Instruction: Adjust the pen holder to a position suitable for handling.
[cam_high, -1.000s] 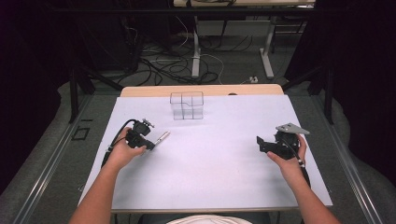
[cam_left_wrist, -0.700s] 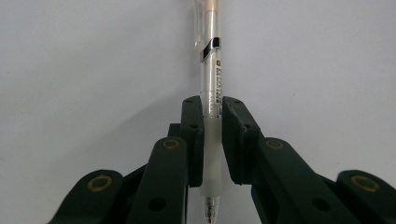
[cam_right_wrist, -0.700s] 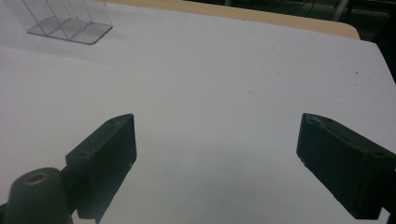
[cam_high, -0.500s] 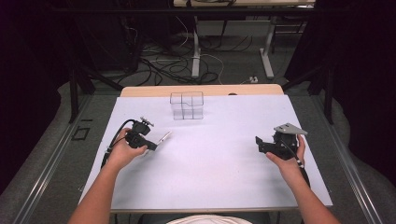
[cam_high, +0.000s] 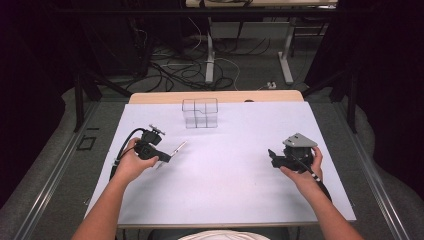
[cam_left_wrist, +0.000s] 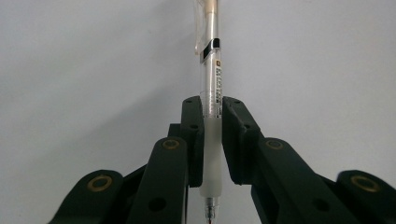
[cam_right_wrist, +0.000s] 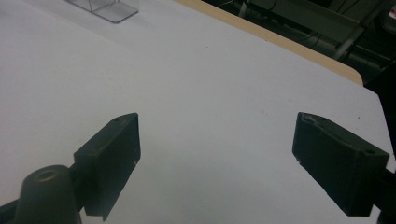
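Little has moved: right tool (cam_high: 274, 156) jaws closed a touch, open and empty at 4 o'clock, while left tool (cam_high: 167, 159) clamps pen (cam_left_wrist: 212, 98) at 9 o'clock, clear organizer (cam_high: 200, 113) at 12 awaits on desk (cam_high: 235, 200).

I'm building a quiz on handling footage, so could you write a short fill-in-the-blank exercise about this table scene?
1. The left gripper is shut on a clear ____.
2. The right gripper has its jaws ____, with nothing between them.
3. At the far side of the white table stands a clear organizer split into ____.
4. In the high view, the pen points toward the table's ____ side.

Missing words: pen; open; compartments; far
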